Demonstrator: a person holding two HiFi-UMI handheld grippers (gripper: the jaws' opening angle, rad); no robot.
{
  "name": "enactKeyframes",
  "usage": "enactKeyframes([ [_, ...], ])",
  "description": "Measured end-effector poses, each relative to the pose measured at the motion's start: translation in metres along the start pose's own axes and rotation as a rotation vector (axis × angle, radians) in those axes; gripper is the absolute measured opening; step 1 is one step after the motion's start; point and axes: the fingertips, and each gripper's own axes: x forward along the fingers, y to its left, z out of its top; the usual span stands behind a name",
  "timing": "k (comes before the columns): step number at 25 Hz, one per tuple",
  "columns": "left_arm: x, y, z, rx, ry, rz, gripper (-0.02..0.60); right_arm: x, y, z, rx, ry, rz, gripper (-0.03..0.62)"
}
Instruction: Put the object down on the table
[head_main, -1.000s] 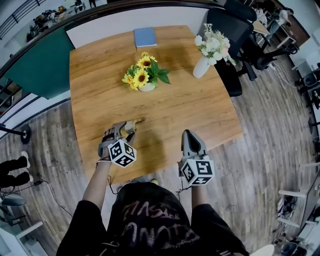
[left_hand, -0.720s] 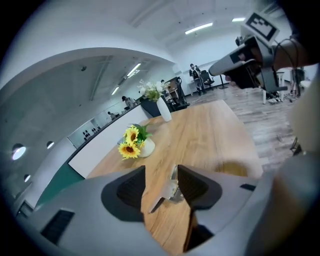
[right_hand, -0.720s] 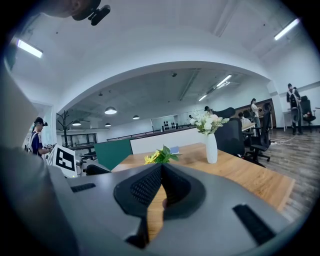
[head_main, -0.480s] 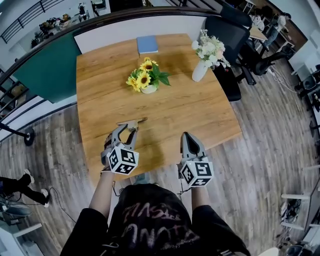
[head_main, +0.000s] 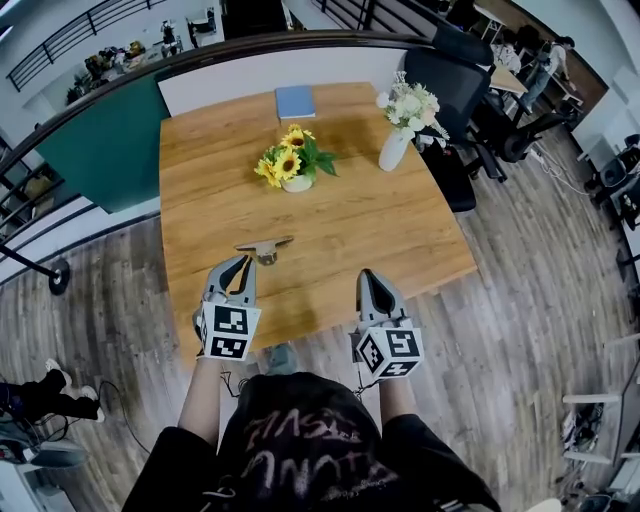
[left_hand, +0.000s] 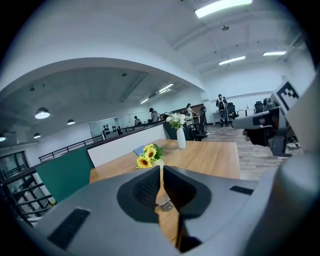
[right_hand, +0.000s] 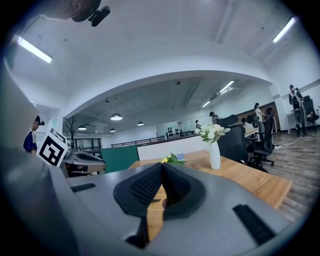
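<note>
A small tan and grey object lies on the wooden table near its front edge. Through the slit under the left jaws it also shows as a small metal piece. My left gripper hangs just short of it, lifted off the table. Its jaws have just been closing and now meet, with nothing between them. My right gripper hovers over the front edge to the right, shut and empty.
A pot of sunflowers stands mid-table, a white vase of pale flowers at the back right, and a blue book at the far edge. An office chair stands beyond the right corner. Wooden floor surrounds the table.
My left gripper has drawn back from the object and risen, and its jaws have gone from wide open to closed. The object stays on the table. The right gripper has shifted slightly back.
</note>
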Motion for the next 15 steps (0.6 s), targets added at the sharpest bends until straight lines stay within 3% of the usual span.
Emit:
enactKeyframes([
  [15, -0.073, -0.010, 0.022, -0.067, -0.121, 0.028, 0.011, -0.047, 0.024, 0.004, -0.061, -0.031, 0.020, 0.005],
])
